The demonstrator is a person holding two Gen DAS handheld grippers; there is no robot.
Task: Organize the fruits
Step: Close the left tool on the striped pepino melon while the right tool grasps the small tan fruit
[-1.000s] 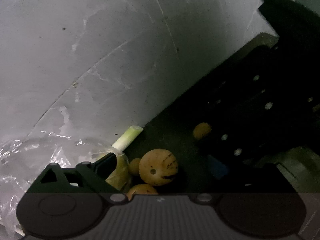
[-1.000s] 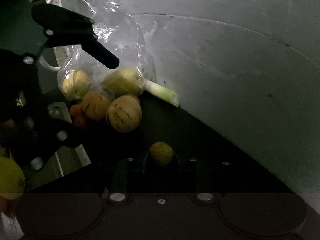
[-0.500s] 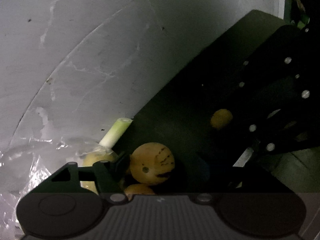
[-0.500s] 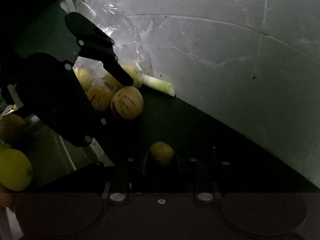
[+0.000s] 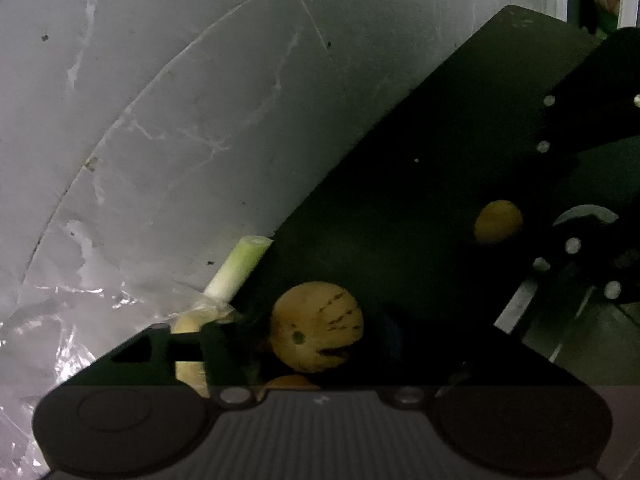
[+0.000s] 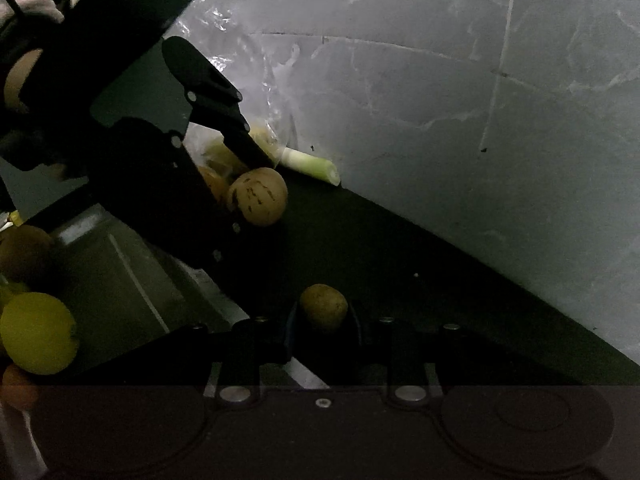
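A round yellow fruit with dark stripes (image 5: 316, 326) lies on a dark board (image 5: 400, 152). My left gripper (image 5: 320, 346) is shut on it, one finger (image 5: 224, 344) at its left and the other dim at its right. The right wrist view shows the same striped fruit (image 6: 258, 196) under the left gripper's finger (image 6: 212, 92). My right gripper (image 6: 323, 322) is shut on a small brownish-yellow fruit (image 6: 323, 307), and that small fruit (image 5: 498, 222) also shows at the right of the left wrist view.
A clear plastic bag (image 6: 256, 60) with yellow fruit (image 5: 188, 324) and a pale green leek stalk (image 6: 310, 162) lie behind the striped fruit. More orange fruit (image 5: 288, 382) sits below it. A lemon (image 6: 38, 332) lies lower left. Pale marbled surface (image 6: 480, 120) surrounds the board.
The left gripper's fingers have drawn in around the striped fruit. The right gripper, still holding the small fruit, has shifted, so the left gripper looms larger and closer in its view.
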